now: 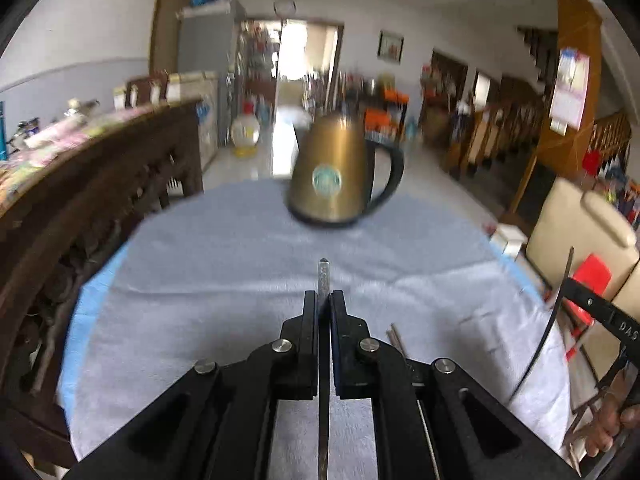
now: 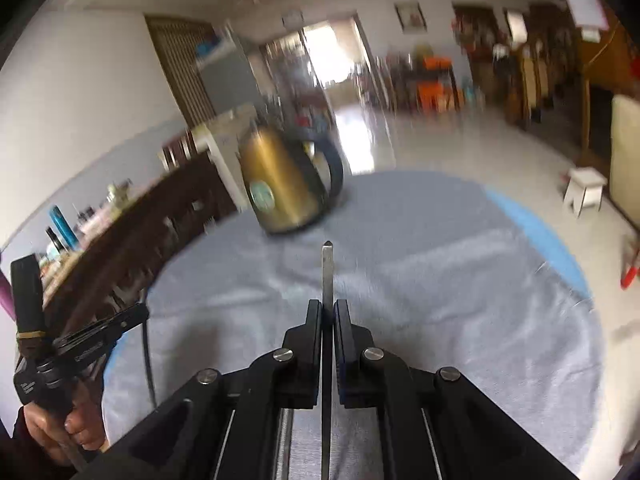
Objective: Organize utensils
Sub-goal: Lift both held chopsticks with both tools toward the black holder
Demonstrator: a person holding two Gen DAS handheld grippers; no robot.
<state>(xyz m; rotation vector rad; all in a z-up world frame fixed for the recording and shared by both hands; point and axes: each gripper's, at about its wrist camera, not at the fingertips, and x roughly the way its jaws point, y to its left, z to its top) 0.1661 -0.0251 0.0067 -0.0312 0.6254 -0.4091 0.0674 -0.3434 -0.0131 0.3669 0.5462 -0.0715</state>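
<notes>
1. Our left fingers (image 1: 310, 320) are clenched on a thin metal utensil (image 1: 323, 276); its pointed tip sticks out past the left gripper (image 1: 324, 300) and its length runs back between the jaws.
2. Our right fingers (image 2: 314, 316) are clamped the same way on a second metal utensil (image 2: 327, 268), tip forward of the right gripper (image 2: 327, 308); we cannot tell what kind of utensil either one is.
3. Both utensils are held above a round table under a grey cloth (image 1: 224, 264).
4. A gold kettle (image 1: 336, 172) with a black handle stands upright at the far side of the cloth, blurred in both views.
5. In the left wrist view a pair of thin sticks (image 1: 396, 338) lies on the cloth just beside the gripper.
6. A dark wooden cabinet (image 1: 100, 184) stands beside the table on our left.
7. A white stool (image 2: 585, 190) sits on the floor, well apart from the table.
</notes>
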